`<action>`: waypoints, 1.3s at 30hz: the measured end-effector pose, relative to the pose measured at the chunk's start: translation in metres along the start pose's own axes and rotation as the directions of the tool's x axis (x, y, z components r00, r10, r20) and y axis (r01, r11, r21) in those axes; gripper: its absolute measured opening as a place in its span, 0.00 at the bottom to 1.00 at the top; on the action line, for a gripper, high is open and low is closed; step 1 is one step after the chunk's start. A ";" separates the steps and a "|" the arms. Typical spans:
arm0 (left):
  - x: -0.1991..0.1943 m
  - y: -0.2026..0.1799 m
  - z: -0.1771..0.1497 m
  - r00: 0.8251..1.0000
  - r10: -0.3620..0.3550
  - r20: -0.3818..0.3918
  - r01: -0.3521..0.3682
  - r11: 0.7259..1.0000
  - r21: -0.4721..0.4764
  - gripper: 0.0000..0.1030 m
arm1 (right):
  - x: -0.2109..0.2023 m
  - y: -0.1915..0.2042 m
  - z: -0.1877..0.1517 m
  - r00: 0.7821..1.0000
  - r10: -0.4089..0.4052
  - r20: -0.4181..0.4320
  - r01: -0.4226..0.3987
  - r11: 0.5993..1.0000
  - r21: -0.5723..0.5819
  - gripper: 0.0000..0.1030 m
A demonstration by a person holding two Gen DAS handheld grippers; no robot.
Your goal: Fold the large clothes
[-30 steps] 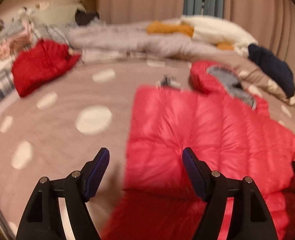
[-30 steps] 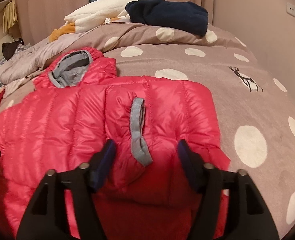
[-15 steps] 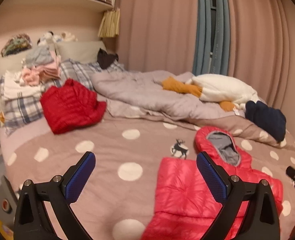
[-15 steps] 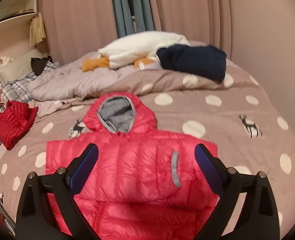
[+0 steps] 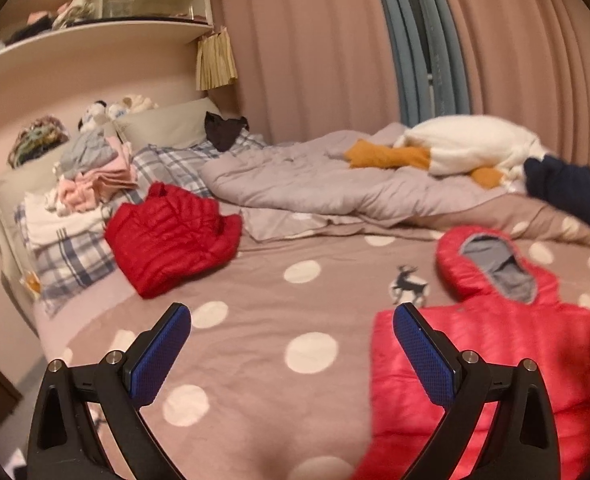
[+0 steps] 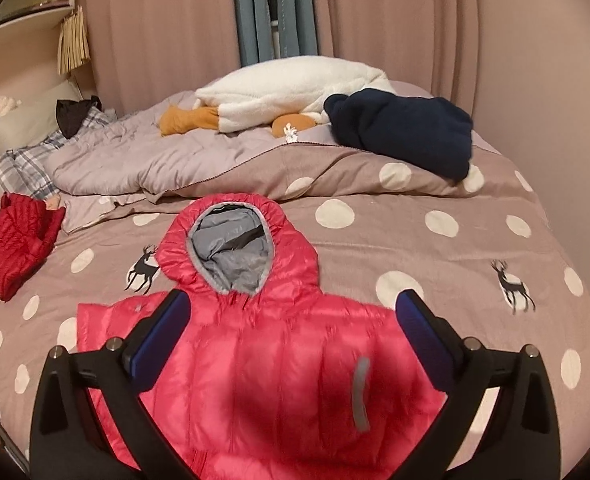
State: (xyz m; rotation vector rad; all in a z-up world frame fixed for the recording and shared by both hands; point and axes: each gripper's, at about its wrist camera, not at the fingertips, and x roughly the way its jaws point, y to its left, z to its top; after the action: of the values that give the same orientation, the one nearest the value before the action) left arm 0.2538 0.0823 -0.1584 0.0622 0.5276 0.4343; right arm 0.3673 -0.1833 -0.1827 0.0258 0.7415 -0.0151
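Note:
A bright red hooded puffer jacket (image 6: 279, 364) lies flat on the polka-dot bedspread (image 6: 415, 248), sleeves folded in, grey-lined hood (image 6: 231, 248) toward the far side. It also shows in the left wrist view (image 5: 507, 344) at the right. My right gripper (image 6: 291, 312) is open and empty, held above the jacket's chest. My left gripper (image 5: 291, 328) is open and empty, held above the bedspread (image 5: 255, 344) left of the jacket.
A folded darker red puffer jacket (image 5: 171, 236) lies by plaid pillows (image 5: 67, 256) at the left. A grey duvet (image 5: 319, 184), a white and orange fleece (image 6: 291, 92) and a navy garment (image 6: 403, 132) lie along the far side. Shelves (image 5: 95, 20) hang above the headboard.
Both grippers have lifted up and back from the jacket, opening wider. The view has widened from a close look at the jacket to the whole bed.

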 end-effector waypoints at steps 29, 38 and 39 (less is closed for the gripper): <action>0.103 -0.008 -0.005 0.990 0.005 -0.141 0.002 0.999 0.049 0.97 | 0.104 0.022 0.042 0.966 0.234 0.109 -0.241 0.969 0.049 0.15; 0.087 -0.026 -0.004 0.984 -0.060 -0.170 0.058 0.998 -0.016 0.97 | -0.029 -0.008 -0.085 0.898 0.428 0.103 -0.389 0.880 -0.271 0.16; 0.086 -0.030 -0.005 0.982 -0.068 -0.176 0.065 0.998 -0.018 0.97 | -0.025 -0.014 -0.099 0.909 0.412 0.060 -0.384 0.887 -0.256 0.17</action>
State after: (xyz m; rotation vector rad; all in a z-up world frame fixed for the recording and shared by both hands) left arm 0.3296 0.0909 -0.2086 -0.0059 0.6994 0.3795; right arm 0.2816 -0.1939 -0.2388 -0.0531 0.6087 0.4652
